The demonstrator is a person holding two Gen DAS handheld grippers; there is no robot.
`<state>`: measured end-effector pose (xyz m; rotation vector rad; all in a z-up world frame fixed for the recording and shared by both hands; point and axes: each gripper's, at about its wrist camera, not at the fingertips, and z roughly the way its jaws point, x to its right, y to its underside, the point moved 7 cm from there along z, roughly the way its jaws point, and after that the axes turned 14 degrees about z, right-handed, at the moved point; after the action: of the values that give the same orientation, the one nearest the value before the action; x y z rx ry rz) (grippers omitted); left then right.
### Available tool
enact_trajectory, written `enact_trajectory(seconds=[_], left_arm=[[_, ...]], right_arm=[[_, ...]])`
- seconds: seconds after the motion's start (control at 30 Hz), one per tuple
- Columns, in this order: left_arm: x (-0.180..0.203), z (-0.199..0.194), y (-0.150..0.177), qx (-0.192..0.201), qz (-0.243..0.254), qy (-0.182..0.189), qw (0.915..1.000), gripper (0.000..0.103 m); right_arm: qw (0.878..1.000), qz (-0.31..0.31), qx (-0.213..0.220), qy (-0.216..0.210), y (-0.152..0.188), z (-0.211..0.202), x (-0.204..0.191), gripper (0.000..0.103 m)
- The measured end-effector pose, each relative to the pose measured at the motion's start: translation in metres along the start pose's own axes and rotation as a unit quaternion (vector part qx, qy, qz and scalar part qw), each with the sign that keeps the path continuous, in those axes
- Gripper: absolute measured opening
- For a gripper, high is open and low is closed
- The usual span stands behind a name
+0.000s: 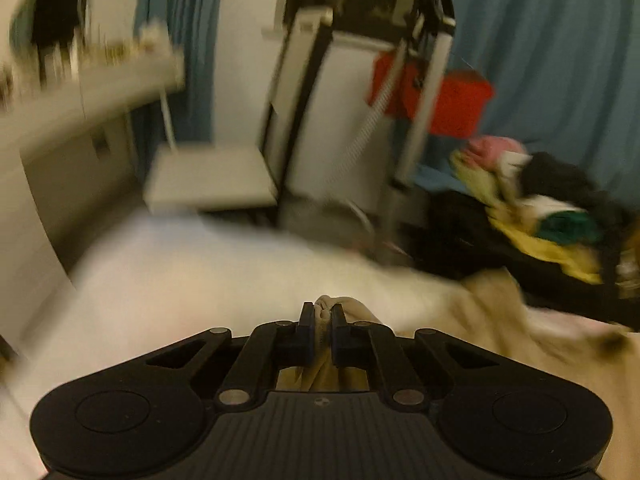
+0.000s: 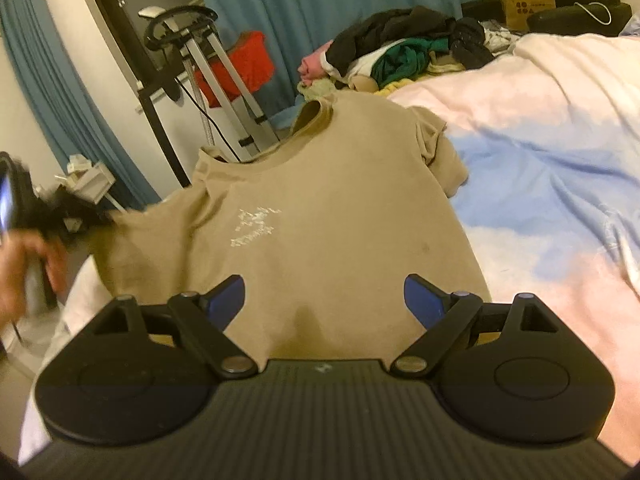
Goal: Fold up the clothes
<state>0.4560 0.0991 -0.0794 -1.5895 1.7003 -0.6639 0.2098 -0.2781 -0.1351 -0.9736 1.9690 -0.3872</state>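
One shirt [image 1: 492, 320] in hand, no fold done yet. Left wrist view: left claw [image 1: 322, 316] pinches a bunched tan edge above the bed [image 1: 180, 272]. Right wrist view: right claw [image 2: 324, 296] gapes empty over the shirt, spread on the bed; clothes pile [image 2: 404, 50] behind looks untouched.

a home bedroom: a bed [image 2: 540, 128] with a pink-and-blue duvet fills the right side, a heap of loose clothes [image 2: 404, 52] lies at its far end, blue curtains [image 2: 320, 0] hang behind, and a brown paper bag [image 2: 524, 0] stands far right.
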Motion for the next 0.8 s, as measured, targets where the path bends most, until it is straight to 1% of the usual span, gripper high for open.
enact_trajectory(seconds=[0.03, 0.1, 0.17, 0.2, 0.27, 0.3, 0.37, 0.4, 0.43, 0.5, 0.53, 0.57, 0.6, 0.63, 0.73, 0.8], left_arm=[[-0.002, 0.006, -0.016, 0.006, 0.021, -0.032, 0.9992, 0.007], [-0.004, 0.024, -0.039, 0.012, 0.050, -0.091, 0.9945, 0.007], [-0.001, 0.048, -0.043, -0.004, 0.046, -0.125, 0.9911, 0.007], [-0.003, 0.060, -0.037, -0.010, 0.042, -0.127, 0.9910, 0.007], [-0.006, 0.084, -0.024, -0.023, 0.034, -0.130, 0.9907, 0.008], [-0.007, 0.092, -0.015, -0.025, 0.025, -0.117, 0.9925, 0.009], [-0.014, 0.095, 0.002, -0.036, 0.013, -0.105, 0.9937, 0.017], [-0.017, 0.094, 0.006, -0.045, 0.000, -0.095, 0.9945, 0.022], [-0.017, 0.091, 0.011, -0.051, -0.011, -0.080, 0.9954, 0.032], [-0.017, 0.069, 0.024, -0.051, -0.002, -0.045, 0.9976, 0.043], [-0.019, 0.057, 0.033, -0.048, 0.018, -0.046, 0.9976, 0.044], [-0.022, 0.046, 0.040, -0.053, 0.036, -0.057, 0.9963, 0.045], [-0.025, 0.032, 0.047, -0.063, 0.037, -0.056, 0.9958, 0.048], [-0.027, 0.017, 0.055, -0.073, 0.038, -0.055, 0.9951, 0.049], [-0.029, -0.036, 0.084, -0.097, 0.023, -0.019, 0.9949, 0.052], [-0.025, -0.078, 0.107, -0.116, 0.021, 0.019, 0.9928, 0.053]], right_arm=[[1.000, 0.002, -0.002, 0.000, -0.001, 0.005, 0.002, 0.088], [1.000, 0.001, 0.000, 0.008, -0.002, 0.014, 0.004, 0.088], [1.000, -0.012, 0.016, 0.020, -0.005, 0.023, 0.005, 0.088], [0.999, -0.018, 0.029, 0.034, -0.007, 0.028, 0.005, 0.088], [0.998, -0.022, 0.040, 0.041, -0.012, 0.037, 0.004, 0.088], [0.998, -0.024, 0.046, 0.044, -0.014, 0.041, 0.004, 0.088], [0.996, -0.042, 0.057, 0.051, -0.017, 0.046, 0.003, 0.088], [0.996, -0.049, 0.060, 0.053, -0.019, 0.047, 0.002, 0.088], [0.995, -0.056, 0.062, 0.054, -0.020, 0.048, 0.002, 0.088], [0.995, -0.056, 0.063, 0.049, -0.022, 0.048, 0.000, 0.088], [0.996, -0.051, 0.062, 0.046, -0.022, 0.048, -0.002, 0.088], [0.996, -0.049, 0.064, 0.043, -0.023, 0.047, -0.006, 0.088], [0.996, -0.048, 0.066, 0.040, -0.023, 0.046, -0.010, 0.088], [0.996, -0.047, 0.068, 0.036, -0.024, 0.044, -0.015, 0.088], [0.995, -0.047, 0.082, 0.024, -0.025, 0.029, -0.026, 0.088], [0.995, -0.049, 0.090, 0.017, -0.025, 0.011, -0.030, 0.088]])
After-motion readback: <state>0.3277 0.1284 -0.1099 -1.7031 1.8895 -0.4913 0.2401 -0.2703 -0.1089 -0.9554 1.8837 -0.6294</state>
